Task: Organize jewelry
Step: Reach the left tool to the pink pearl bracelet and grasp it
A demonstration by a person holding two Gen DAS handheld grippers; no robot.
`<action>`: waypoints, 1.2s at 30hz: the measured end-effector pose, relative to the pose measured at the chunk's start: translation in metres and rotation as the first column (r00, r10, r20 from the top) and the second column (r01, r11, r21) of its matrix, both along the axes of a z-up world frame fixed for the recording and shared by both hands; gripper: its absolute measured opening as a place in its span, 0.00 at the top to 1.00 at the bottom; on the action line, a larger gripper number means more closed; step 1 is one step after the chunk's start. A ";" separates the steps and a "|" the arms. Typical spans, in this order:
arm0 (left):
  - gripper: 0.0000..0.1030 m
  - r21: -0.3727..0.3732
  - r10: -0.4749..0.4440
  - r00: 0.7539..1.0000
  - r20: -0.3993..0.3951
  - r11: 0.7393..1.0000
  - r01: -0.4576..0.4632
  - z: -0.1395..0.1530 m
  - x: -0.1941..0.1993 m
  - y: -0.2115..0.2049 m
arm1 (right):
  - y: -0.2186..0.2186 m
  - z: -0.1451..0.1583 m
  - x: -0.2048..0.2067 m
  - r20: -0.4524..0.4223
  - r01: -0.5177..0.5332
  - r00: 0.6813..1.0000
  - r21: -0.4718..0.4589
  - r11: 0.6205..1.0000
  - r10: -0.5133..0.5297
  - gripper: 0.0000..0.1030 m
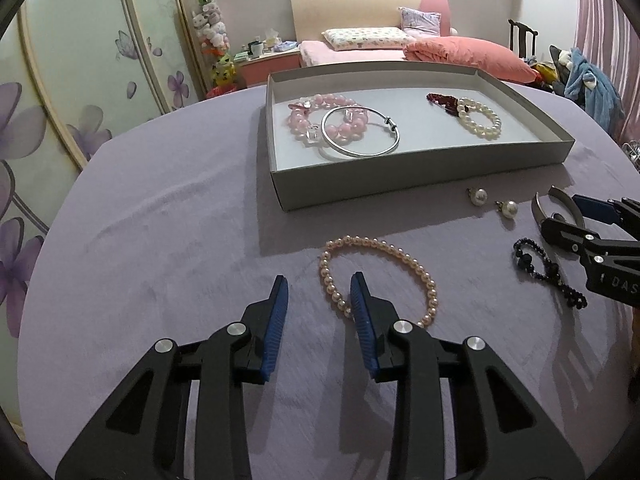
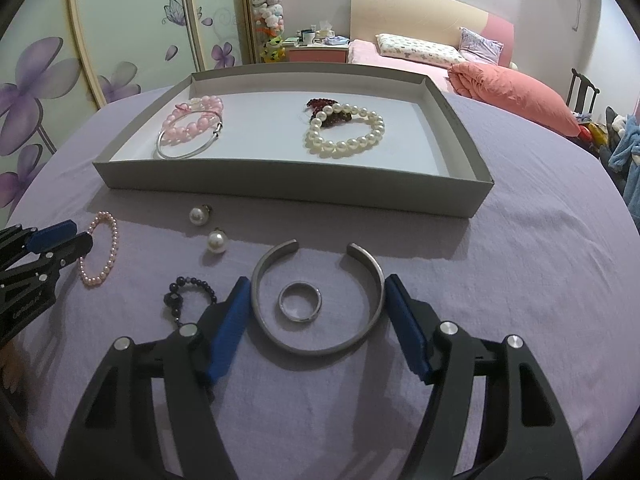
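While four bracelets lie inside the gray tray (image 2: 280,188), six pieces wait before it; left gripper (image 1: 319,294) and right gripper (image 2: 315,294) spread, empty.

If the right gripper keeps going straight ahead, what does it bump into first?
Probably the open silver cuff: the right gripper is open with a pad on each side of it. The small ring lies inside the cuff, next in line. Its height above the cloth is unclear.
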State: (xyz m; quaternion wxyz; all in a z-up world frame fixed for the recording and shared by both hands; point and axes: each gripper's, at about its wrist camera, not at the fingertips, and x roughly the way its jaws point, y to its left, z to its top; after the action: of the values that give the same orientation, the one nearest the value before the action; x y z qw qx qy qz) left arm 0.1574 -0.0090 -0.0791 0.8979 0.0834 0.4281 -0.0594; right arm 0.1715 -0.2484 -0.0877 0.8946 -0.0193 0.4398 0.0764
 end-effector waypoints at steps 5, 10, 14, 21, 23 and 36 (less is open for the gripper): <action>0.94 -0.005 -0.011 1.000 0.008 1.000 0.011 0.000 0.000 -0.004 | -0.004 -0.001 0.000 0.004 0.006 1.000 0.017 1.000 -0.006 0.37; 0.94 -0.032 -0.010 1.000 0.022 0.999 0.011 0.003 0.000 -0.002 | -0.009 0.002 -0.002 0.018 0.019 1.000 0.038 0.999 -0.020 0.37; 0.94 -0.049 -0.018 0.999 0.051 0.999 0.021 0.010 -0.002 -0.002 | -0.008 0.004 -0.003 0.032 0.016 0.999 0.043 0.999 -0.017 0.37; 0.94 -0.071 -0.029 0.996 0.079 0.997 0.035 0.015 -0.006 -0.004 | -0.010 0.008 -0.005 0.050 0.023 0.998 0.053 0.998 -0.026 0.37; 0.94 -0.077 -0.030 0.996 0.086 0.996 0.037 0.017 -0.007 -0.005 | -0.010 0.008 -0.005 0.054 0.025 0.998 0.053 0.998 -0.028 0.37; 0.94 -0.149 -0.020 0.988 0.152 0.988 0.043 0.029 -0.014 -0.004 | -0.015 0.022 -0.013 0.122 0.042 0.991 0.076 0.996 -0.051 0.37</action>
State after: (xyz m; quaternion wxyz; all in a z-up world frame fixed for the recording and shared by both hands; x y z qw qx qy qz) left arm 0.1432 -0.0133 -0.0498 0.9303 0.0255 0.3522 -0.0996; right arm 0.1585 -0.2634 -0.0656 0.9218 0.0191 0.3809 0.0700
